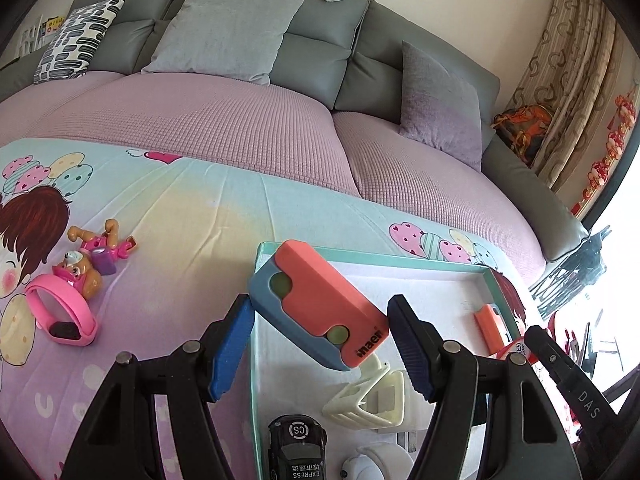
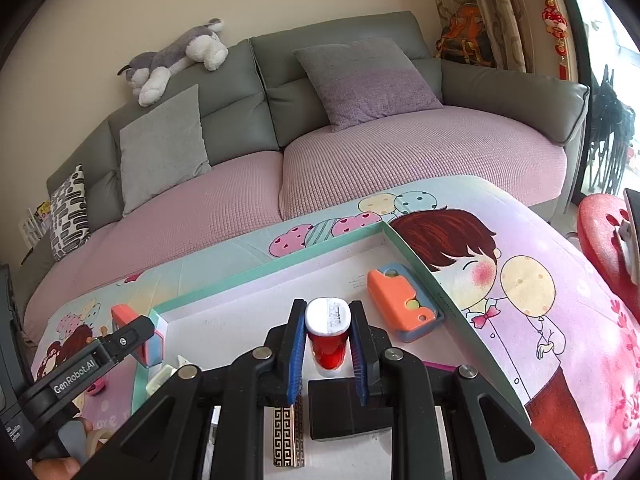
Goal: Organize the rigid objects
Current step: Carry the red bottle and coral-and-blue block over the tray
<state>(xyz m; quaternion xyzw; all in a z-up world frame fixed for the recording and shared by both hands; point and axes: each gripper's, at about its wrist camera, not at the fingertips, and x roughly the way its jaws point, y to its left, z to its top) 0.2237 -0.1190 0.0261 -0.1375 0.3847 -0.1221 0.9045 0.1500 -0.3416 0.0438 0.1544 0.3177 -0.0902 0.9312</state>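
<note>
My left gripper (image 1: 320, 336) is shut on an orange and blue block toy (image 1: 316, 308), held tilted above the left rim of the teal-edged white tray (image 1: 400, 264). The toy also shows in the right wrist view (image 2: 154, 340), over the tray's left corner. My right gripper (image 2: 326, 340) is shut on a red bottle with a white cap (image 2: 328, 336), upright over the tray (image 2: 280, 280). A second orange and blue block (image 2: 404, 304) lies in the tray's far right corner.
In the tray lie a black toy car (image 1: 298, 448), a cream clip (image 1: 368, 396), a black box (image 2: 340, 412) and a gold patterned bar (image 2: 288, 436). A pink watch (image 1: 60, 312) and a puppy figure (image 1: 86, 268) lie on the cloth at left. A sofa (image 2: 360, 152) stands behind.
</note>
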